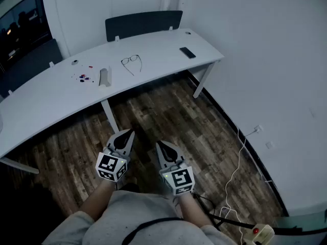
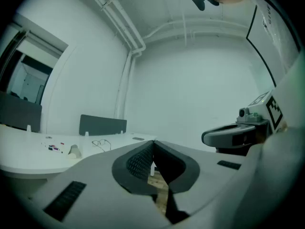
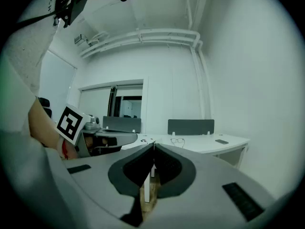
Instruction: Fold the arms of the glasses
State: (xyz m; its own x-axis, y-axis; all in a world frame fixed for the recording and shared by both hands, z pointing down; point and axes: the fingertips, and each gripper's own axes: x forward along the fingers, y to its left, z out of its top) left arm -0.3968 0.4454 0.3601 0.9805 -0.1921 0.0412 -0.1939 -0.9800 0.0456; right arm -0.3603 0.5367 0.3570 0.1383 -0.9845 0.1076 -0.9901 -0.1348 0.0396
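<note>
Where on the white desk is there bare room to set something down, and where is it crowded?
Bare: the stretch between the glasses and the phone, and the long left part of the desk beyond the coloured bits. Crowded: the middle, where the coloured bits, the small pale object and the glasses lie close together.
</note>
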